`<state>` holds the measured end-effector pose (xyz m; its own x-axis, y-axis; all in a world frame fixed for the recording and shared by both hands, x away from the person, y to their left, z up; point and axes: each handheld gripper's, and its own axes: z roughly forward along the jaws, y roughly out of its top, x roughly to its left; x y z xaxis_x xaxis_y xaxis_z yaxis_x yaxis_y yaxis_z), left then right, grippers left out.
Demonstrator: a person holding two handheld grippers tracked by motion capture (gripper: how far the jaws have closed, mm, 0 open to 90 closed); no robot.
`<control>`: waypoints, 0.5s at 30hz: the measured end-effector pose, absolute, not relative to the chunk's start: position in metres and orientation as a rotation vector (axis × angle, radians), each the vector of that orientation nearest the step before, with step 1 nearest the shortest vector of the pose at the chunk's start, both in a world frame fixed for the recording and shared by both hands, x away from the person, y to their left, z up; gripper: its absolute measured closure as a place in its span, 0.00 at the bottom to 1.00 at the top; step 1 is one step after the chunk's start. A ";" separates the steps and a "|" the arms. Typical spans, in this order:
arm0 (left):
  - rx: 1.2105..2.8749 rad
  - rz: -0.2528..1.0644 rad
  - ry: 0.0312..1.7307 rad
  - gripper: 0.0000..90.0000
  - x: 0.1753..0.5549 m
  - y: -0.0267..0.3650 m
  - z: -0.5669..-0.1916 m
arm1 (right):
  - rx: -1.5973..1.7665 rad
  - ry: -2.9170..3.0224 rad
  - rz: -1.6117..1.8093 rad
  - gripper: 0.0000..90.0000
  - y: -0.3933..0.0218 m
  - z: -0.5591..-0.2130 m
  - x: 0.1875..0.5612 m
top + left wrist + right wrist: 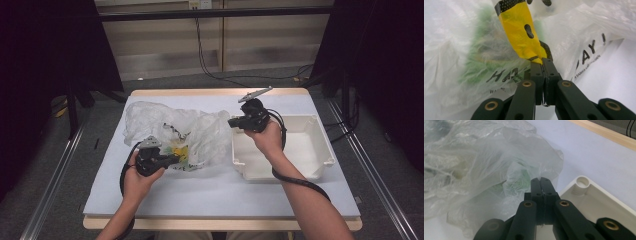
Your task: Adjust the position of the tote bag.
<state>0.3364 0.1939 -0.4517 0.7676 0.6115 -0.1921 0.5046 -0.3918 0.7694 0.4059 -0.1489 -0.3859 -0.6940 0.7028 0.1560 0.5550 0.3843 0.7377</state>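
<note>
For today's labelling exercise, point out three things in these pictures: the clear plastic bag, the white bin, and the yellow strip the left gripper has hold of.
clear plastic bag (150,117): high view, on its crumpled upper left part.
white bin (325,150): high view, on its right rim.
yellow strip (520,32): left gripper view, on its middle, above the shut jaws.

Even overhead light brightens the table (220,192) while the surrounding room stays dark. The plastic bag (200,132) glares softly (nearly washed out in the left gripper view), and close jaws blur at the bottom edges.
</note>
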 end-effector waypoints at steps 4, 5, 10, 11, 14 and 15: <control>2.095 0.141 0.805 0.97 0.334 0.187 -0.452 | 1.150 2.475 1.200 1.00 -0.151 -0.390 0.410; 2.094 0.139 0.803 0.97 0.334 0.187 -0.452 | 1.162 2.478 1.199 0.98 -0.152 -0.391 0.411; 2.085 0.146 0.817 0.97 0.333 0.187 -0.452 | 1.198 2.442 1.200 0.74 -0.157 -0.393 0.410; 2.086 0.147 0.817 0.97 0.333 0.187 -0.452 | 1.205 2.435 1.202 0.68 -0.159 -0.392 0.408; 2.086 0.162 0.818 0.96 0.333 0.188 -0.451 | 1.200 2.429 1.237 0.59 -0.163 -0.389 0.400; 2.086 0.162 0.818 0.96 0.333 0.188 -0.451 | 1.200 2.429 1.237 0.59 -0.163 -0.389 0.400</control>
<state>0.3334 0.1877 -0.4514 0.7760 0.6059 -0.1752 0.4931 -0.4096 0.7675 0.3997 -0.1626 -0.3889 -0.6640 0.7205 0.2002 0.5854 0.3343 0.7386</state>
